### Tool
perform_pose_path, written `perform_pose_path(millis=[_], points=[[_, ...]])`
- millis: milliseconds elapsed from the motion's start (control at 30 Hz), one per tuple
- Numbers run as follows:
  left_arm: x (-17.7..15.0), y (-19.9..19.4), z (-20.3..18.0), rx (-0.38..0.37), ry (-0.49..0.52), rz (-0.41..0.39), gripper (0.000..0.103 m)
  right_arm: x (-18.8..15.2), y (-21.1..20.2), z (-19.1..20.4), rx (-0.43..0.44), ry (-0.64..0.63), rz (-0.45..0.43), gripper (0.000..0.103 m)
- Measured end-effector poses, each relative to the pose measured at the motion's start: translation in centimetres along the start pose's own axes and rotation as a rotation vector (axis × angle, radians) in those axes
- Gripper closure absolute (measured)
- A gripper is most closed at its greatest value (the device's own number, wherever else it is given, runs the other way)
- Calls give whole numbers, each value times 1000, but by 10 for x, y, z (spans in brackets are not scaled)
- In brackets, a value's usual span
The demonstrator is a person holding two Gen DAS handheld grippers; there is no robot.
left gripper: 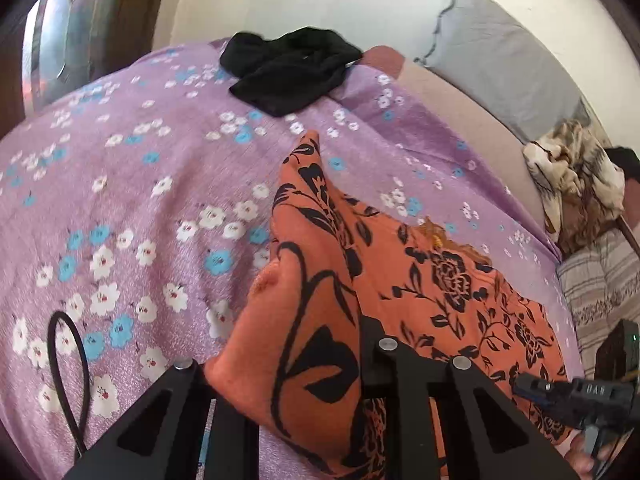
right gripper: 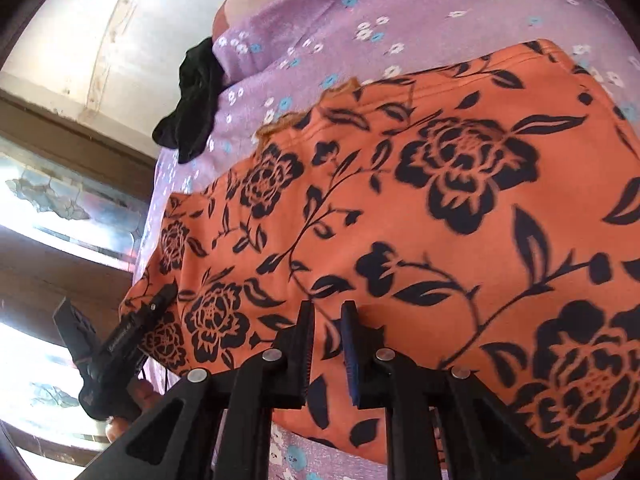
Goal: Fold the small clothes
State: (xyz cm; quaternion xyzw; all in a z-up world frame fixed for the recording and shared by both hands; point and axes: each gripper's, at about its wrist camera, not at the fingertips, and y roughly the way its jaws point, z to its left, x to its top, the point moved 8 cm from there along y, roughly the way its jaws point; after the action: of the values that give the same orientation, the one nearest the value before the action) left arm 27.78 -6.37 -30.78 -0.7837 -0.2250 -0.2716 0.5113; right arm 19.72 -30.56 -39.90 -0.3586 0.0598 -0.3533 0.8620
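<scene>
Orange floral garment, long axis pointing away

Orange floral garment: soft matt cloth. Purple bedsheet: matt, finely textured cloth. Black garment: matt.

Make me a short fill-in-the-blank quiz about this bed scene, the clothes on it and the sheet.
1. The orange garment is printed with black ____.
2. The bedsheet under it is ____ with white and blue blossoms.
3. Farther up the bed, apart from the orange piece, lies a crumpled ____ garment.
4. In the left wrist view, a fold of orange fabric rises between the fingers of the left ____.

Missing words: flowers; purple; black; gripper
</scene>
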Motion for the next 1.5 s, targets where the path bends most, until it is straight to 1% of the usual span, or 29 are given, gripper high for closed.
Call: perform_pose_path(millis=[67, 167, 233, 267, 333, 367, 400, 433, 500, 533, 567, 600, 633, 700, 733, 767, 833, 867, 967, 1033, 1067, 1100, 1133, 1167, 1200, 1233, 1267, 1367, 1500], points=[[5, -13, -24, 7, 80, -24, 82, 10, -11, -14, 51, 94, -10, 86], [7, -24, -72, -7, 183, -22, 82, 27, -30, -18, 89, 112, -48, 85], [2, -25, -109, -18, 261, -7, 83, 35, -38, -21, 126, 131, -58, 81], [-2, -25, -128, -23, 300, 2, 83, 37, -42, -23, 168, 153, -57, 75], [-17, -19, -166, -29, 380, 29, 83, 43, -49, -27, 251, 208, -58, 50], [-29, -12, -185, -25, 433, 54, 82, 46, -53, -30, 291, 237, -66, 25], [-43, -2, -203, -12, 500, 89, 78, 52, -56, -32, 320, 257, -72, 22], [-61, 9, -219, -3, 563, 131, 71, 56, -59, -35, 339, 271, -78, 22], [-93, 29, -235, 1, 638, 228, 60, 63, -58, -39, 347, 309, -95, 22], [-105, 34, -234, 7, 652, 274, 57, 66, -55, -44, 342, 331, -90, 22], [-110, 32, -231, 9, 657, 276, 55, 67, -53, -46, 337, 345, -76, 22], [-110, 24, -229, -22, 660, 263, 49, 68, -50, -49, 331, 352, -58, 22], [-110, 12, -227, -77, 660, 257, 41, 69, -44, -49, 323, 352, -44, 22], [-103, -17, -217, -202, 627, 248, 35, 70, -41, -49, 296, 321, -25, 22], [-97, -31, -211, -254, 612, 227, 32, 71, -37, -45, 285, 299, -19, 22], [-88, -43, -201, -282, 597, 194, 30, 71, -34, -40, 286, 281, -12, 22], [-68, -55, -179, -266, 549, 120, 22, 67, -25, -30, 309, 262, 17, 22], [-60, -55, -166, -245, 521, 96, 21, 64, -21, -25, 313, 251, 35, 22], [-41, -31, -122, -133, 428, 107, 21, 53, -7, -12, 243, 175, 65, 22], [-43, -10, -101, -79, 398, 146, 21, 44, 1, -3, 237, 147, 77, 22], [-49, 0, -94, -42, 393, 176, 22, 40, 5, 4, 246, 130, 83, 24], [-54, 7, -88, -33, 387, 197, 22, 35, 8, 10, 251, 109, 90, 28], [-59, 6, -85, -38, 375, 192, 22, 30, 12, 17, 244, 77, 98, 35], [-61, 4, -87, -35, 370, 177, 22, 25, 16, 22, 194, 26, 92, 58], [-63, 0, -90, -36, 377, 171, 22, 23, 17, 25, 111, -42, 61, 78], [-63, -4, -94, -46, 386, 175, 22, 23, 13, 28, 68, -91, 30, 79], [-62, -7, -100, -57, 388, 180, 22, 25, 6, 31, 59, -112, 0, 83], [-57, -15, -118, -86, 391, 175, 21, 38, -36, 37, 80, -143, -136, 86], [-57, -14, -166, -132, 423, 160, 21, 50, -101, 20, 45, -162, -297, 87]])
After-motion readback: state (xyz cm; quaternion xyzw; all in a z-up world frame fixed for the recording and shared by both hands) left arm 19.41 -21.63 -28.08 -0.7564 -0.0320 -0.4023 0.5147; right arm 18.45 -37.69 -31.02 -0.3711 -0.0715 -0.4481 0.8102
